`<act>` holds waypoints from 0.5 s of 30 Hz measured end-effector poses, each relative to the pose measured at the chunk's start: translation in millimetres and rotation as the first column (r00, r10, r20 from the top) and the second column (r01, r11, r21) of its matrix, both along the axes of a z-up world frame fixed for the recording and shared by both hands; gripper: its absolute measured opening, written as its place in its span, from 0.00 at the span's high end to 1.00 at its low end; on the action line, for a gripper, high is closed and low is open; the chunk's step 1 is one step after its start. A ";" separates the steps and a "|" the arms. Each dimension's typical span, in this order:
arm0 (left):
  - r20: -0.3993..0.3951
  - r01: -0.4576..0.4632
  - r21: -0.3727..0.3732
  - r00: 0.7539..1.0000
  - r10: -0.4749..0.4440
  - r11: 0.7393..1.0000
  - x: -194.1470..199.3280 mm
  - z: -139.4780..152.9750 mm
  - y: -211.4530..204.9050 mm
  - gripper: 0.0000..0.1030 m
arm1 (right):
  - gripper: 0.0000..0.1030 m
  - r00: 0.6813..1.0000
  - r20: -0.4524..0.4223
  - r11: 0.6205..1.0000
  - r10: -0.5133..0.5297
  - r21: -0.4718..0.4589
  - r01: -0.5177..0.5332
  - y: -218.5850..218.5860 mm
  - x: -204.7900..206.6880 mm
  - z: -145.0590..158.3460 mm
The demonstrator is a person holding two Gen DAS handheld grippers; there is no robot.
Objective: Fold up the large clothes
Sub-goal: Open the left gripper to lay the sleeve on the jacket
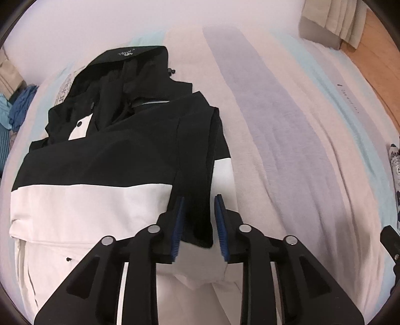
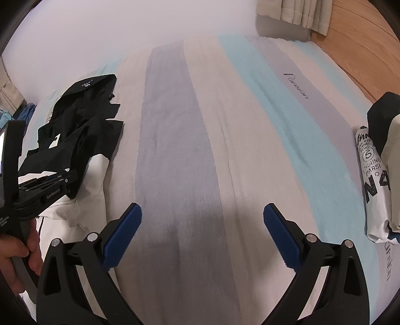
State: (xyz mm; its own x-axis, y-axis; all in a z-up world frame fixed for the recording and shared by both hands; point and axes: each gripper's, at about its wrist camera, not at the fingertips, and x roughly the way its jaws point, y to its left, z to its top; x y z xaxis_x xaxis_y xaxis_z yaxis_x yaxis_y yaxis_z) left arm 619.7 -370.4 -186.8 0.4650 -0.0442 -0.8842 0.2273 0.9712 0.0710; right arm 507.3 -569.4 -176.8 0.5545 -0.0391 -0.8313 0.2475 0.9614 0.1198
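A black and white hooded jacket (image 1: 100, 170) lies partly folded on the striped bedspread (image 1: 287, 140), hood at the far end. A black sleeve (image 1: 197, 190) lies folded over its right side, its cuff between the jaws of my left gripper (image 1: 200, 207). The blue pads stand a little apart on either side of the cuff and do not pinch it. My right gripper (image 2: 202, 212) is wide open and empty over the bare bedspread (image 2: 200, 125), to the right of the jacket (image 2: 75, 130). The left gripper (image 2: 47, 185) shows at the left edge of the right wrist view.
Folded clothes with printed lettering (image 2: 375, 175) are stacked at the bed's right edge. Blue garments (image 1: 20, 110) lie off the bed's far left. Curtains (image 2: 295, 12) and wooden floor (image 2: 362, 50) are beyond the bed at the far right.
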 end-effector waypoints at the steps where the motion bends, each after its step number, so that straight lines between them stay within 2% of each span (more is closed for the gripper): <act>1: 0.003 -0.001 -0.002 1.000 0.001 1.000 -1.1 1.5 0.5 0.69 | 0.09 1.000 -0.001 1.000 0.002 0.001 -0.002 0.5 -1.0 1.1; 4: 0.011 -0.002 -0.007 1.000 0.002 1.000 -6.5 9.8 6.4 0.64 | 0.09 1.000 0.008 1.000 0.005 -0.003 -0.005 4.6 -6.0 8.8; 6: 0.021 -0.003 -0.006 1.000 0.003 1.000 -9.6 16.2 12.1 0.54 | 0.09 1.000 0.018 1.000 0.006 0.002 -0.006 10.7 -8.7 15.4; 10: 0.047 -0.003 0.004 0.999 0.003 1.000 -16.8 33.1 29.9 0.52 | 0.09 0.999 0.035 1.000 0.018 0.011 -0.019 27.9 -10.7 25.5; 12: 0.063 -0.010 0.003 0.998 0.010 1.000 -20.4 42.3 41.4 0.42 | 0.09 0.998 0.046 0.999 0.030 0.011 -0.031 38.9 -9.6 31.7; 14: 0.082 -0.019 0.011 0.996 0.018 1.000 -22.3 50.4 52.2 0.36 | 0.09 0.997 0.059 0.999 0.044 0.012 -0.044 49.1 -7.9 38.2; 15: 0.089 -0.025 0.014 0.996 0.024 1.000 -23.5 53.9 57.6 0.27 | 0.09 0.997 0.063 0.999 0.051 0.015 -0.052 54.6 -6.3 41.5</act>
State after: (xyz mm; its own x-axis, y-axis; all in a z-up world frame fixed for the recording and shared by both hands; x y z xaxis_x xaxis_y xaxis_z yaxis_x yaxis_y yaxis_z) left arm 596.2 -312.8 -132.9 0.5427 -0.0184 -0.8397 0.1956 0.9750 0.1051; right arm 501.0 -514.8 -135.3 0.6066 0.0041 -0.7950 0.1892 0.9705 0.1494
